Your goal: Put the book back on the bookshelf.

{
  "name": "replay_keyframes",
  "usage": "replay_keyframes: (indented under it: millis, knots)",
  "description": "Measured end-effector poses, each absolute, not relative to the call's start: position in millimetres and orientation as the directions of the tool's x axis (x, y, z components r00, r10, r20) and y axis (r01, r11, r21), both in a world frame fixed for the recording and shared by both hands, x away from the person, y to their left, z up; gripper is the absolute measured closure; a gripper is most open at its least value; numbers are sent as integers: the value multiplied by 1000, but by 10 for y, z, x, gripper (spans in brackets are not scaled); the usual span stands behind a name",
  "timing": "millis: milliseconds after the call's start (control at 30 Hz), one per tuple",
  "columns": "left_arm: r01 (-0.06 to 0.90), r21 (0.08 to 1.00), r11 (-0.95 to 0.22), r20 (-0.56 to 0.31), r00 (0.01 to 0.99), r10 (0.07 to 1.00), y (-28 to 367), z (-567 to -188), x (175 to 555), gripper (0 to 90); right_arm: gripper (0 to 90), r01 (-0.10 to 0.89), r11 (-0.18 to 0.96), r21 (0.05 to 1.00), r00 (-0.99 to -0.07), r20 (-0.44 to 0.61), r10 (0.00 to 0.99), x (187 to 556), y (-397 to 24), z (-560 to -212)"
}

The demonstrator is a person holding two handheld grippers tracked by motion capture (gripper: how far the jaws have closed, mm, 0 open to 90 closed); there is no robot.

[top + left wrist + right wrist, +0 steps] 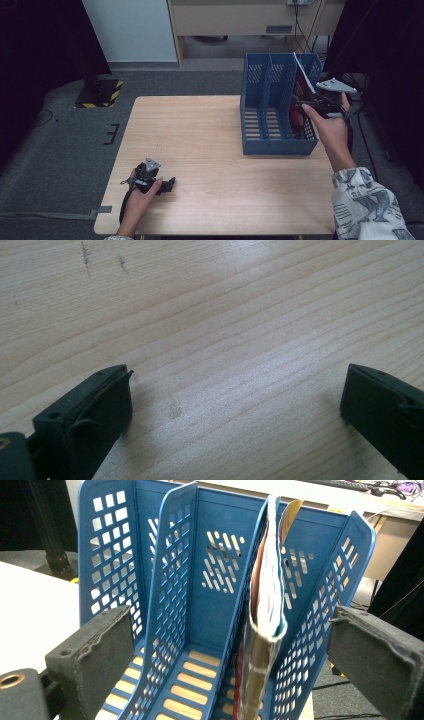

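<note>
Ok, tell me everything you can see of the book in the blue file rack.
The book is a thin softcover with a red cover, pale page edges and a worn spine facing the right gripper view. It stands upright on its lower edge, leaning slightly, in the rightmost of the three compartments of the blue file rack, resting against the divider wall. Its top corner pokes above the rack's rim. The right gripper sits just in front with its jaws spread wide on either side of the spine, not pressing it.
</note>
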State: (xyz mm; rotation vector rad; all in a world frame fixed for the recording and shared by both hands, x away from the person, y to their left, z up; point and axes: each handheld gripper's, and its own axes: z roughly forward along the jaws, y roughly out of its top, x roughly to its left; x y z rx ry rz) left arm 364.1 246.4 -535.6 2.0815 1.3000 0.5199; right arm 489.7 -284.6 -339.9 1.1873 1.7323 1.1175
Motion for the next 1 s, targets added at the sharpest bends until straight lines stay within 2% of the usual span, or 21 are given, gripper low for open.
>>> replay_keyframes:
  millis: [600, 1000]
  knots:
    - [652, 686, -323, 5, 441, 898, 2459, -5358, 3641, 0, 50, 323, 180, 929, -320, -72, 945, 4682, -2844, -3523]
    - [652, 686, -323, 4, 440, 898, 2458, -5359, 3641, 0, 50, 342, 180, 922, -326, -64, 943, 4521, -2911, -3732]
